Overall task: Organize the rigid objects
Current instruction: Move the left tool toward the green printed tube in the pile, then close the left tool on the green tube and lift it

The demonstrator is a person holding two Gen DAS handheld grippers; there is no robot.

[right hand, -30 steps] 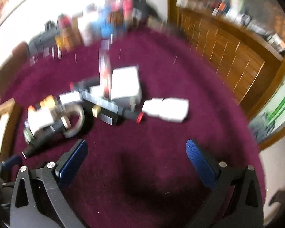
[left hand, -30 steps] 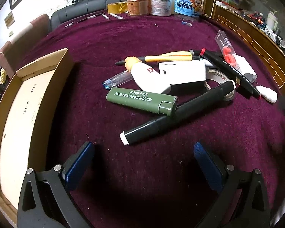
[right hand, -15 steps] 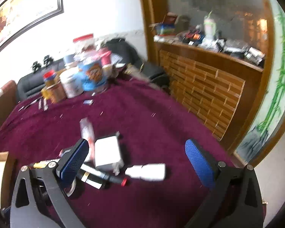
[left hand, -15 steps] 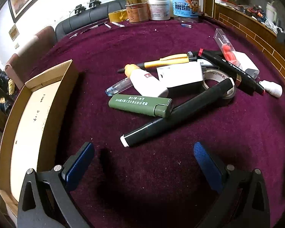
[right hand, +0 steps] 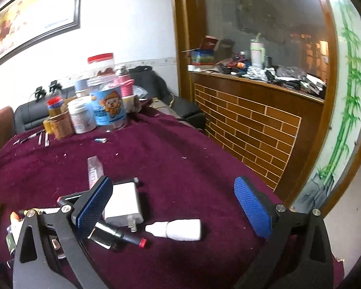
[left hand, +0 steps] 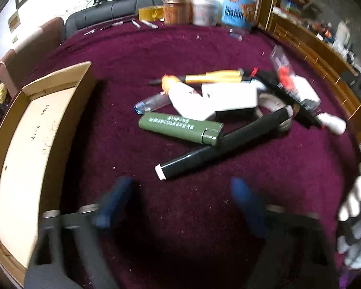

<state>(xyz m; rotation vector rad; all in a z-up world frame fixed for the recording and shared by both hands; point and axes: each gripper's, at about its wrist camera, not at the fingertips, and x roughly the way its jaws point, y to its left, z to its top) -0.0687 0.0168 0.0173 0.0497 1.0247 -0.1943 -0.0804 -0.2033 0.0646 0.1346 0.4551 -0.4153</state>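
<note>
Blurring left gripper (left hand: 180, 193), pile (left hand: 219, 101) smeared

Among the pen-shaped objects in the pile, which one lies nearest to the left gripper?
The long black marker with the white end cap: that cap points at the left gripper. The yellow pen lies farther back.

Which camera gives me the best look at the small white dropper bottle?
Right wrist: the bottle lies whole, sharp and close on the cloth, between the open fingers. Left wrist shows it only small and blurred at the pile's far right.
</note>
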